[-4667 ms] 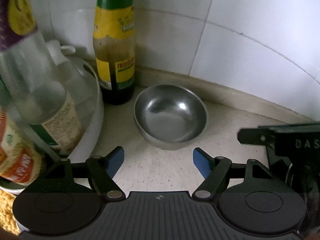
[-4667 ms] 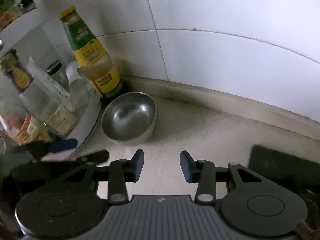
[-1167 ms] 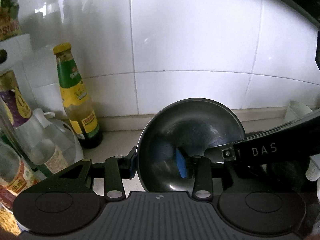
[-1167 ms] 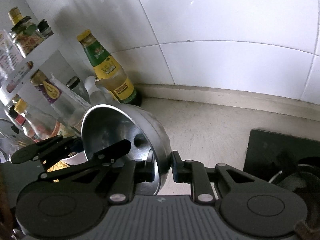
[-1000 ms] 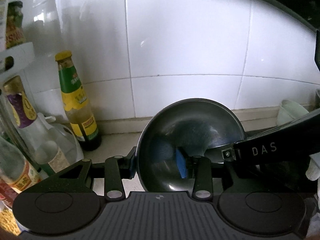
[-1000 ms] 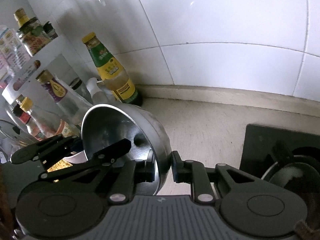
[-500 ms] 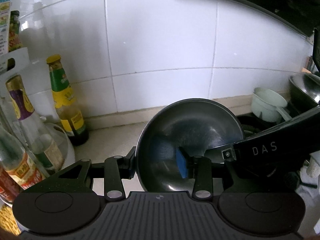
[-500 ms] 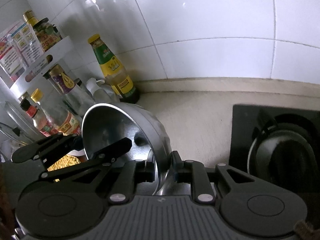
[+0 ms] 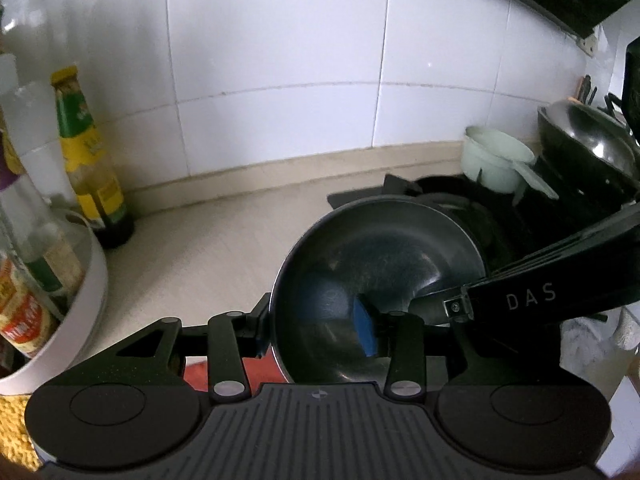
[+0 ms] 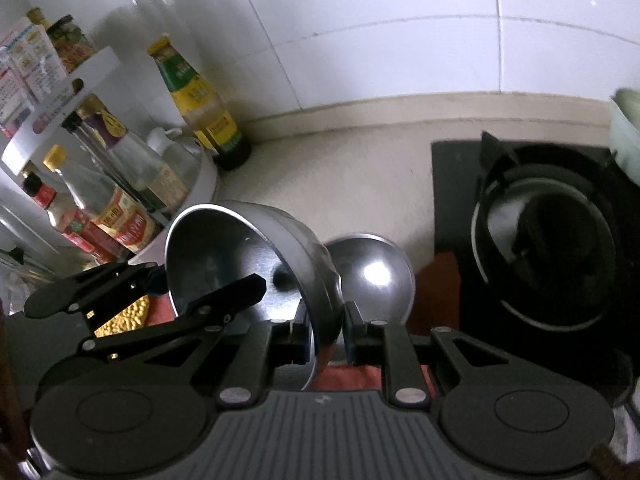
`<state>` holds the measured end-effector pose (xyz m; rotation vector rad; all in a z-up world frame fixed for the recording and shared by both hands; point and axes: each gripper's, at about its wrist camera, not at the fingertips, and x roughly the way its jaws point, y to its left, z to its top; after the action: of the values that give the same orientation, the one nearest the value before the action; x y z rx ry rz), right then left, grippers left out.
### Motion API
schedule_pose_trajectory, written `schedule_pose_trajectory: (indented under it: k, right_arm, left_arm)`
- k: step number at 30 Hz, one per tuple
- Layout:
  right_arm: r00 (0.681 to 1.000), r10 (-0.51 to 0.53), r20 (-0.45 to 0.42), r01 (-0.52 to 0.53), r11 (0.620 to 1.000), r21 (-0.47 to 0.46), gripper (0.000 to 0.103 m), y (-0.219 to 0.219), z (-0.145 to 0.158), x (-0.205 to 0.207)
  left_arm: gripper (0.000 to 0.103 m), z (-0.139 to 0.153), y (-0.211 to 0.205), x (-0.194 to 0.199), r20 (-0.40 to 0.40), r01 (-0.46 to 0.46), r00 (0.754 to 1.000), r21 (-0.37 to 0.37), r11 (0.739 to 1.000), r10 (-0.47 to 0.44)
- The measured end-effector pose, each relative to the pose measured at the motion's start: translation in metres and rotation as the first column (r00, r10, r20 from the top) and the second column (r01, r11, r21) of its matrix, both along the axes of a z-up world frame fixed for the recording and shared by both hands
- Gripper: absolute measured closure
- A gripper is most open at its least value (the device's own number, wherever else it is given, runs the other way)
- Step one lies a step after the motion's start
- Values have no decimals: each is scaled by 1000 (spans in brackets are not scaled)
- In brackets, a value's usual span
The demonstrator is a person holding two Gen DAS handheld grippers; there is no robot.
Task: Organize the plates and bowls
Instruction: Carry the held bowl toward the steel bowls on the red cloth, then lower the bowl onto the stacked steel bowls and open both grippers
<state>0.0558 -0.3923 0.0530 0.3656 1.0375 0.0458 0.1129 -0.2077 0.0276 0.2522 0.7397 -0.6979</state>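
We see both tools clenched on the rim of one round stainless-steel bowl, which is held tilted on edge above the beige speckled counter. In the left wrist view, the left tool grips the bowl's wall at its lower left, one blue pad inside the bowl and the other outside, and the bowl's dark hollow faces us. The right tool pinches the steel rim between its pads, seen from its own camera with the bowl rising toward 11 o'clock; in the left wrist view its black arm reaches in from 3 o'clock. Just beyond the held bowl, at 1 o'clock from the right tool, a second shiny steel bowl lies on a reddish cloth near the counter's front. At 3 o'clock sits a black gas hob with a dark pot on it. A tall green-and-yellow-labelled glass bottle stands by the white tiled wall at 11 o'clock, next to a white round rack of sauce bottles. A pale green plastic scoop rests on the hob at 2 o'clock in the left view.
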Motion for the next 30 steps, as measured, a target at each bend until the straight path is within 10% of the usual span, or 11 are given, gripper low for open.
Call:
schedule_pose_trajectory:
  k: [20, 30]
  right_arm:
    - [996, 9, -93, -10, 1000, -3, 86, -12, -31, 28]
    - [999, -16, -52, 13, 999, -44, 73, -25, -27, 29]
  left_arm:
    - [55, -29, -24, 35, -74, -40, 996, 69, 997, 45]
    - [38, -24, -17, 39, -53, -69, 996, 54, 996, 72]
